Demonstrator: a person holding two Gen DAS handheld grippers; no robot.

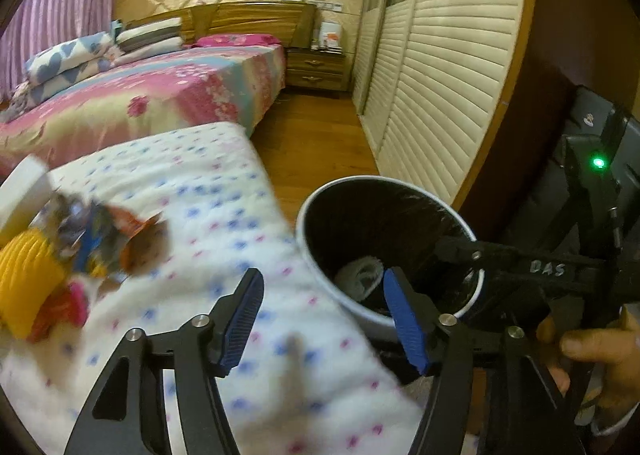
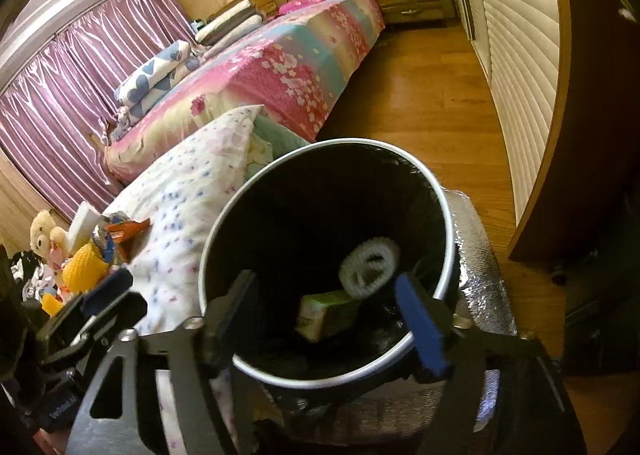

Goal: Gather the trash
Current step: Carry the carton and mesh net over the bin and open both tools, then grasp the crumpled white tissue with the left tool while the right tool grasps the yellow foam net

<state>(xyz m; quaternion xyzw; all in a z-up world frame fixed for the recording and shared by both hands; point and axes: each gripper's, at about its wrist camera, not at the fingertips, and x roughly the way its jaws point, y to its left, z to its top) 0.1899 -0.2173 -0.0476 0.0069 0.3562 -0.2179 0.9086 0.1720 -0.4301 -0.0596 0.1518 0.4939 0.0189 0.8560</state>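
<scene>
A black trash bin with a white rim (image 1: 312, 199) stands against the flowered quilt (image 1: 192, 183). My left gripper (image 1: 320, 275) is open and empty, hovering over the quilt's edge by the bin. My right gripper (image 2: 324, 280) is open above the bin's mouth (image 2: 224, 223), with nothing pressed between its blue pads. Inside the bin lie a rolled whitish cloth piece (image 2: 370, 261) and a blurred green-and-white packet (image 2: 324, 313). Crumpled orange and blue wrappers (image 1: 116, 239) sit on the quilt to the left, apart from both grippers.
A yellow knitted item (image 1: 24, 275) and a white box (image 1: 20, 191) sit by the wrappers, a teddy bear (image 2: 44, 231) beyond them. A bed (image 1: 160, 95) lies behind, wooden floor (image 1: 316, 143) and louvred wardrobe doors (image 1: 440, 95) on the right. A hand (image 1: 592, 347) holds the other tool.
</scene>
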